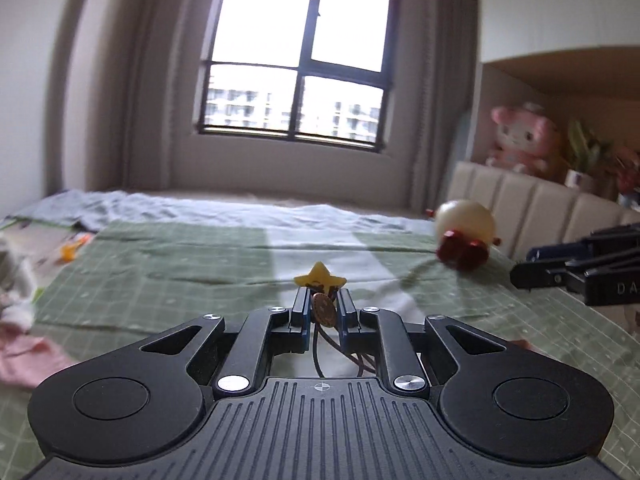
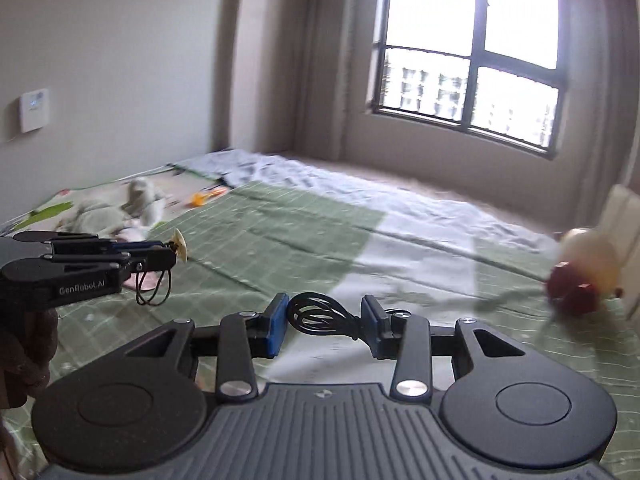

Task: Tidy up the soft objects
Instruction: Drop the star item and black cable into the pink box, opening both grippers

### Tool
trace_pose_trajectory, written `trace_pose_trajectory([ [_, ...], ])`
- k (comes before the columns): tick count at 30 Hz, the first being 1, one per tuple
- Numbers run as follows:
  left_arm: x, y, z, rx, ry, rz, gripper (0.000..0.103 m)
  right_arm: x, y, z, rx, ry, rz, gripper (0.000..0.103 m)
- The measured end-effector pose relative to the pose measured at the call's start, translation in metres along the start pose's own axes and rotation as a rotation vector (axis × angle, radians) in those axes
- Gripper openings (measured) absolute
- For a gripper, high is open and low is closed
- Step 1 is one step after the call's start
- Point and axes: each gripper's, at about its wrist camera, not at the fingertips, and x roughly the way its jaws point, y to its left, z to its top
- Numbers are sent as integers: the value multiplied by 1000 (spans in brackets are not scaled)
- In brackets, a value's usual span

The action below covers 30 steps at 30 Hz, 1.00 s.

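Note:
My left gripper (image 1: pixel 323 304) is shut on a small yellow star charm (image 1: pixel 320 276) with a brown disc and dark cords hanging below; it also shows at the left of the right wrist view (image 2: pixel 176 250), held above the bed. My right gripper (image 2: pixel 324 320) is open, its blue pads (image 2: pixel 276 320) on either side of a coiled black cord (image 2: pixel 320 314) lying on the green checked sheet (image 2: pixel 280 232). A round cream and red plush toy (image 1: pixel 464 236) lies near the headboard, also blurred in the right wrist view (image 2: pixel 584 272).
A padded beige headboard (image 1: pixel 532 200) runs along the right with a pink plush (image 1: pixel 520 140) on the shelf above. Grey plush toys (image 2: pixel 120 212), a small orange item (image 2: pixel 202 197), pink cloth (image 1: pixel 24 360) and a rumpled blue blanket (image 2: pixel 280 176) lie on the bed's far side.

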Motion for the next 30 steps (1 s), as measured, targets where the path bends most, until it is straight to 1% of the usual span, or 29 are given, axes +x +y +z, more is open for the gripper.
trace_pose_trajectory([
  [3,23,-52,-1,47,26,-73,16,-15,-39,-14,35,0,-51,39],
  [7,54,-117,-15,99,90,-180,16,-26,-82,-39,91,14,-97,39],
  [10,72,-155,-31,138,134,-236,16,-25,-105,-56,137,28,-115,39],
  [13,88,-178,-44,167,173,-267,16,-20,-123,-71,177,40,-113,39],
  [17,107,-189,-56,181,210,-283,16,-8,-141,-87,228,54,-91,39],
  [22,132,-183,-68,166,271,-301,16,15,-153,-101,295,82,-54,39],
  [23,138,-180,-70,147,283,-313,16,20,-154,-103,309,87,-44,39],
  [24,143,-177,-72,108,291,-341,16,27,-155,-104,322,91,-31,39],
  [25,152,-168,-75,33,302,-387,17,33,-156,-105,338,97,-9,39],
  [26,160,-160,-79,-60,332,-425,19,39,-157,-105,365,109,18,40],
  [27,171,-154,-85,-135,398,-434,21,45,-159,-107,405,124,40,42],
  [28,183,-150,-91,-169,469,-415,20,50,-160,-108,446,131,55,44],
  [29,190,-151,-98,-163,513,-386,20,52,-161,-110,475,130,64,49],
  [30,194,-151,-104,-123,542,-372,20,52,-161,-112,488,129,60,49],
])
